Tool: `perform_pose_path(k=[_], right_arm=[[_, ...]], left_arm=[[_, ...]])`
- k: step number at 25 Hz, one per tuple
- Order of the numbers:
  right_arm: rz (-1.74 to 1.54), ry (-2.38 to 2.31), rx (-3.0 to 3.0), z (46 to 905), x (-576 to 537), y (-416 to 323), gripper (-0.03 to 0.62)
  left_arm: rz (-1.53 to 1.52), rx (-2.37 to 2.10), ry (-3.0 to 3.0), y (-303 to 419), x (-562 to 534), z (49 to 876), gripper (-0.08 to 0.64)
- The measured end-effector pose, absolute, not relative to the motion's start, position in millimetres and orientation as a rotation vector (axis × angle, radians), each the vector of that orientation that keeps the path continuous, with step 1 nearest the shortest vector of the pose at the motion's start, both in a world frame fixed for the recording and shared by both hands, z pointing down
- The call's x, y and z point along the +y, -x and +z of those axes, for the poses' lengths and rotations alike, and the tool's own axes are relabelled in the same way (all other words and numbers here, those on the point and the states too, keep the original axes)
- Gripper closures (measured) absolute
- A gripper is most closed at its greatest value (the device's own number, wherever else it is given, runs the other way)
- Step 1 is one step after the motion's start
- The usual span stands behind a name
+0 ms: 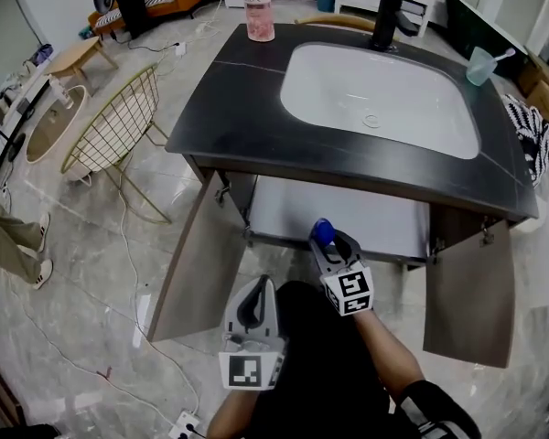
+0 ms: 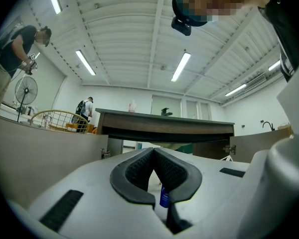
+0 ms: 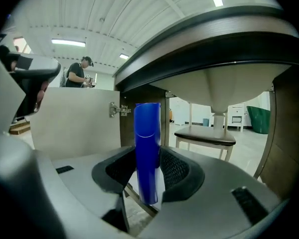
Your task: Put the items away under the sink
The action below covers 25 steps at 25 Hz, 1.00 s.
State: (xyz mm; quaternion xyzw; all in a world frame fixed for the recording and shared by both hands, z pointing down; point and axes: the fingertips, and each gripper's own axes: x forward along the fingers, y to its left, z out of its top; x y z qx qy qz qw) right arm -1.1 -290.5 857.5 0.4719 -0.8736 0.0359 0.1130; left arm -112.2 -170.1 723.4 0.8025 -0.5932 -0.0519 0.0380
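My right gripper (image 1: 328,241) is shut on an upright blue tube (image 1: 322,232), held just in front of the open cabinet under the sink (image 1: 348,213). In the right gripper view the blue tube (image 3: 147,148) stands between the black pads (image 3: 175,169), with the basin's underside above it. My left gripper (image 1: 254,307) hangs lower and nearer to me, over my dark lap, shut with nothing in it. In the left gripper view its pads (image 2: 138,171) meet at the tips, and a small blue thing (image 2: 164,197) shows through the gap below them.
Both cabinet doors stand open: the left door (image 1: 197,263) and the right door (image 1: 467,291). On the dark countertop (image 1: 229,108) are a pink bottle (image 1: 258,7), a black faucet (image 1: 389,15) and a teal cup (image 1: 480,65). A gold wire chair (image 1: 119,126) and floor cables lie left.
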Motion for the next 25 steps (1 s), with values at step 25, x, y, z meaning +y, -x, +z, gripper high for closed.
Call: perform_pose_path(k=[25], right_arm=[[0.194,-1.449,-2.434,1008.8,-397.7,-3.3,0.445]], left_arm=[[-0.144,-1.8,-2.503,110.8,-229.7,758.3,0.543]])
